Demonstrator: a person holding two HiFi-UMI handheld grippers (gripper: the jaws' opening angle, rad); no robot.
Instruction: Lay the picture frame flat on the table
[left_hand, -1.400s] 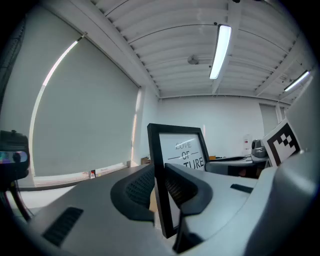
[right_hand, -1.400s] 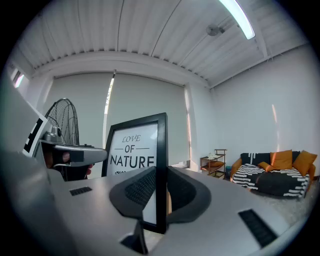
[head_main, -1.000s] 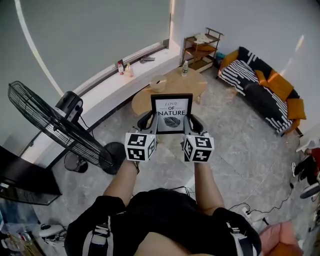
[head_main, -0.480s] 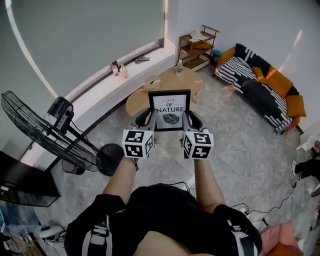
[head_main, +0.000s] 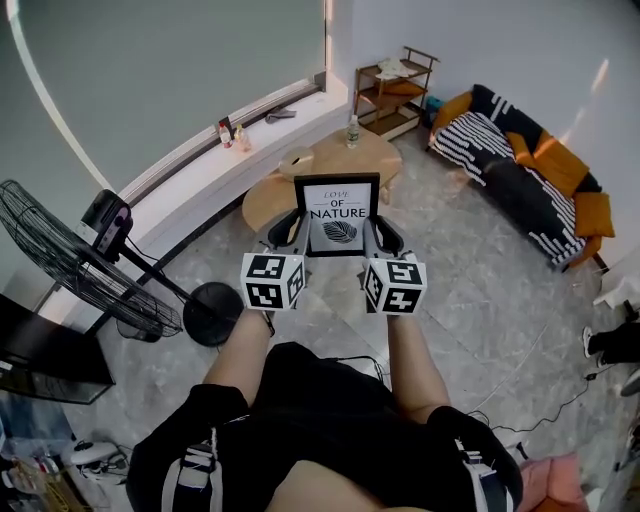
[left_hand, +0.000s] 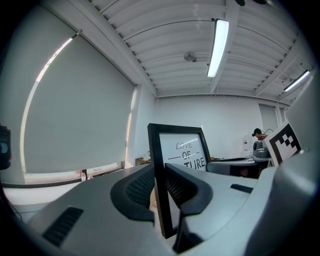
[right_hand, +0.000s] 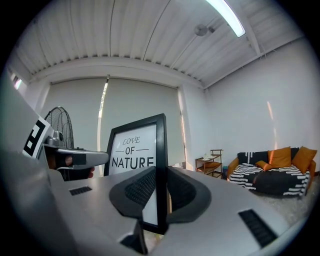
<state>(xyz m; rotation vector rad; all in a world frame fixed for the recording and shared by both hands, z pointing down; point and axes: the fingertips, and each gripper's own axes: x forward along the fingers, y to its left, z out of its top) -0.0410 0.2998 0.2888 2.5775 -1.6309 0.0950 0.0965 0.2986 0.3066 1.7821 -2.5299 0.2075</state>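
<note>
Black rectangular picture frame (head_main: 337, 215): upright, side edges clamped by left gripper (head_main: 293, 232), right gripper (head_main: 379, 235).
Risk: we fear a slip while tilting it flat.

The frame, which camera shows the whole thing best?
The head view: the frame faces it, all four sides showing. Both gripper views see it slanted, bottom behind the jaws; the left one hides part of NATURE.
</note>
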